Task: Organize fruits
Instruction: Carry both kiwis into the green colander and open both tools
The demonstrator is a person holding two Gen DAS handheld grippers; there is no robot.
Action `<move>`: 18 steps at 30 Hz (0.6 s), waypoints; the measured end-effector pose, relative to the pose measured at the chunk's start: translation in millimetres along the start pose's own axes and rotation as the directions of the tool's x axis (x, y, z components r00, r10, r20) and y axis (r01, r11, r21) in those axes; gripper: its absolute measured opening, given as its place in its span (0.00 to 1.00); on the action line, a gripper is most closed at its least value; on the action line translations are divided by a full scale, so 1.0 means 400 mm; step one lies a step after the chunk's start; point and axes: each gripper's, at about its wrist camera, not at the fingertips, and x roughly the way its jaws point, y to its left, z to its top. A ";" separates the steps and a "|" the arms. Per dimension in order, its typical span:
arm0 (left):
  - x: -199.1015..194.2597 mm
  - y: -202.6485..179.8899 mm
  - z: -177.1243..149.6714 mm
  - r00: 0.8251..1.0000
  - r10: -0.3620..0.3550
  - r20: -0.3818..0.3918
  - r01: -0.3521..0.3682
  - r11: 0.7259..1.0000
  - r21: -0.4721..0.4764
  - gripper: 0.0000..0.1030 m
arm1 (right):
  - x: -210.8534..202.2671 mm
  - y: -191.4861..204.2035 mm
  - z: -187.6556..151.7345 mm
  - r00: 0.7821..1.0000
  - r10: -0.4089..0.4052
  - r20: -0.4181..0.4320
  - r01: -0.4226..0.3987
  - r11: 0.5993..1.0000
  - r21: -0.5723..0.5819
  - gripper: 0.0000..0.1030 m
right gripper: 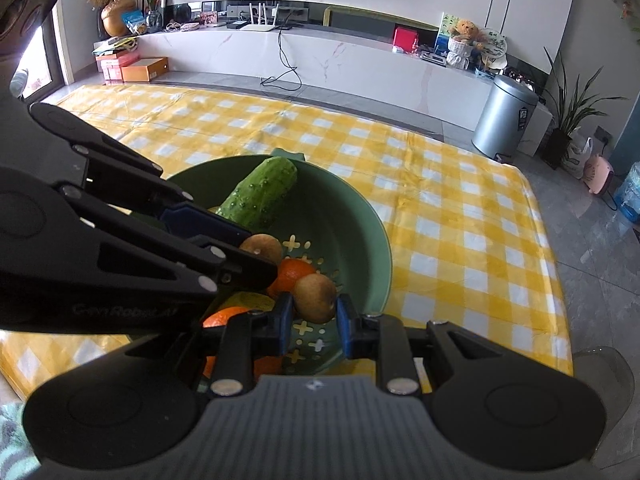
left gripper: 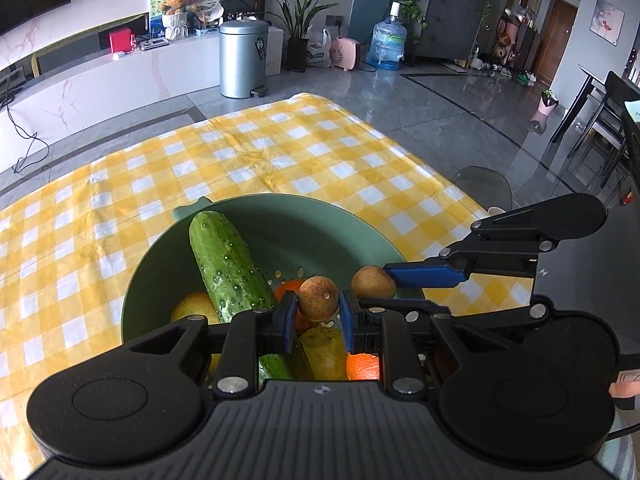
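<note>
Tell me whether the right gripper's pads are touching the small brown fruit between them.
Touching. In the right wrist view the right gripper has both blue pads pressed against the small brown fruit, held above the green bowl.

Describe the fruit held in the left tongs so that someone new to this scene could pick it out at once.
On the yellow checked tablecloth stands a green colander bowl with a cucumber and oranges in it. Over the bowl, the left tongs grip a small round brown fruit. Its twin sits in the right tongs; this one is between the blue pads nearest the left camera.
</note>
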 end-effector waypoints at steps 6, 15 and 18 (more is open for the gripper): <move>0.005 0.004 -0.001 1.000 -0.011 -0.001 0.011 1.000 -0.013 0.24 | 0.007 -0.012 -0.002 1.000 0.008 -0.004 -0.008 1.000 0.015 0.19; 0.001 0.006 -0.002 1.000 -0.005 0.005 0.005 1.000 -0.024 0.26 | 0.005 -0.009 0.000 1.000 0.013 -0.001 -0.013 1.000 0.014 0.21; -0.006 0.004 -0.004 1.000 0.005 0.011 -0.004 1.000 -0.029 0.30 | 0.003 -0.007 0.001 1.000 0.009 0.000 -0.009 1.000 0.012 0.23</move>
